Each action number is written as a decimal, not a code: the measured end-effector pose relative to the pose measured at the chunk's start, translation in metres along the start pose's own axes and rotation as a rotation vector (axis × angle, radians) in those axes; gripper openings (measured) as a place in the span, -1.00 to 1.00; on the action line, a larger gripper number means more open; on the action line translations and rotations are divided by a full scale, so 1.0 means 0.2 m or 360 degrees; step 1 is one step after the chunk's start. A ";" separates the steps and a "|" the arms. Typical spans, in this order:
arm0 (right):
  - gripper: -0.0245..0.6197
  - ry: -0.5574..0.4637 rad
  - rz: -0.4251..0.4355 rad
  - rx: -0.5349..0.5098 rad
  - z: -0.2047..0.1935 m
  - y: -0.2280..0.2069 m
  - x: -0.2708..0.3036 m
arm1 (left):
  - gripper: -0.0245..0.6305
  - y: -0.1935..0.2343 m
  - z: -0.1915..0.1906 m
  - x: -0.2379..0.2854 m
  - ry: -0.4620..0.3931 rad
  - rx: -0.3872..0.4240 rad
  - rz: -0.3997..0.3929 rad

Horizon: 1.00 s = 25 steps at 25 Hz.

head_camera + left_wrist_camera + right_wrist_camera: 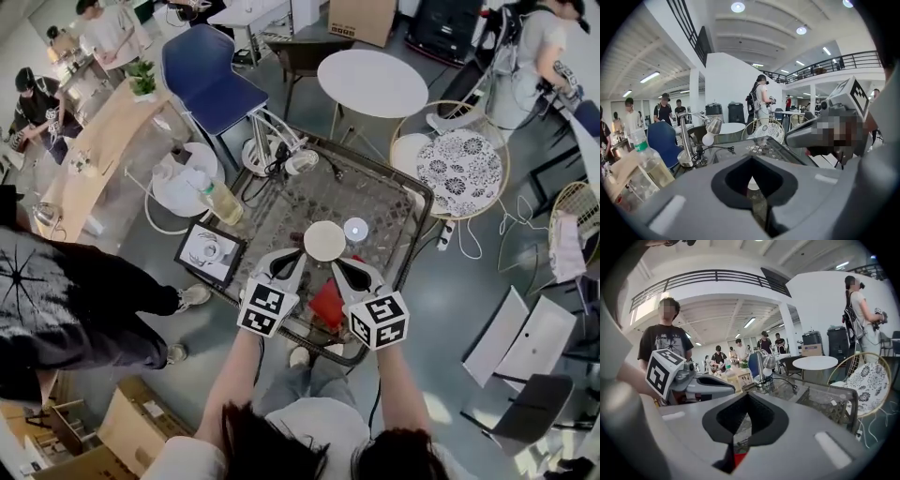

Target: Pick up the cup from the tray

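Head view: left tool (pixel 287 260) angled rightward

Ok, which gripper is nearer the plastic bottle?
Left. The left gripper hangs to the right of the plastic bottle in the head view; the right gripper is farther right, beyond the left one.

Two tools (pixel 285 259) (pixel 355 269), one bottle (pixel 221 200), one lamp (pixel 298 162), one blue chair (pixel 212 81)

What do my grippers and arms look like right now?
Left gripper and right gripper match: light grey shells, black fingers, each with a white cube bearing black square markers. Forearms are unsleeved; the top is pale.
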State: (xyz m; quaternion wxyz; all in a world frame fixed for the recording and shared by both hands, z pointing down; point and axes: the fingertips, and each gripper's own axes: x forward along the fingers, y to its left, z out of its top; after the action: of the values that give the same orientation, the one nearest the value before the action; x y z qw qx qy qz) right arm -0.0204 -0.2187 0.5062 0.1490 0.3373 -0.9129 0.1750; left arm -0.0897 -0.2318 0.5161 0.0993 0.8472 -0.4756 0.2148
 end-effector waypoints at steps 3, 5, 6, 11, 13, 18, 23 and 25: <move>-0.86 -0.0016 -0.0051 -0.0034 0.05 0.04 -0.06 | -0.91 -0.06 0.04 -0.06 -0.0017 0.0023 -0.0022; -0.86 -0.0021 -0.0071 -0.0067 0.09 0.07 -0.10 | -0.91 -0.10 0.08 -0.10 -0.0042 0.0019 -0.0037; -0.86 -0.0023 -0.0078 -0.0087 0.11 0.09 -0.11 | -0.91 -0.11 0.09 -0.12 -0.0056 0.0020 -0.0045; -0.86 -0.0022 -0.0115 -0.0178 0.15 0.18 -0.19 | -0.91 -0.22 0.16 -0.19 -0.0117 0.0049 -0.0104; -0.86 -0.0019 -0.0133 -0.0193 0.15 0.21 -0.21 | -0.91 -0.26 0.18 -0.22 -0.0136 0.0062 -0.0122; -0.86 -0.0015 -0.0181 -0.0200 0.14 0.26 -0.28 | -0.91 -0.29 0.19 -0.29 -0.0153 0.0061 -0.0131; -0.86 -0.0019 -0.0215 -0.0224 0.15 0.29 -0.32 | -0.91 -0.27 0.18 -0.35 -0.0156 0.0051 -0.0120; -0.86 -0.0025 -0.0225 -0.0226 0.16 0.29 -0.33 | -0.91 -0.29 0.19 -0.37 -0.0153 0.0066 -0.0126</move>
State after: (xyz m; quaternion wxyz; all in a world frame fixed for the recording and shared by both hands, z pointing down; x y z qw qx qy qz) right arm -0.0161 -0.1532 0.4385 0.1774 0.3908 -0.8981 0.0961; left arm -0.0645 -0.1595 0.4516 0.0674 0.8766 -0.4413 0.1795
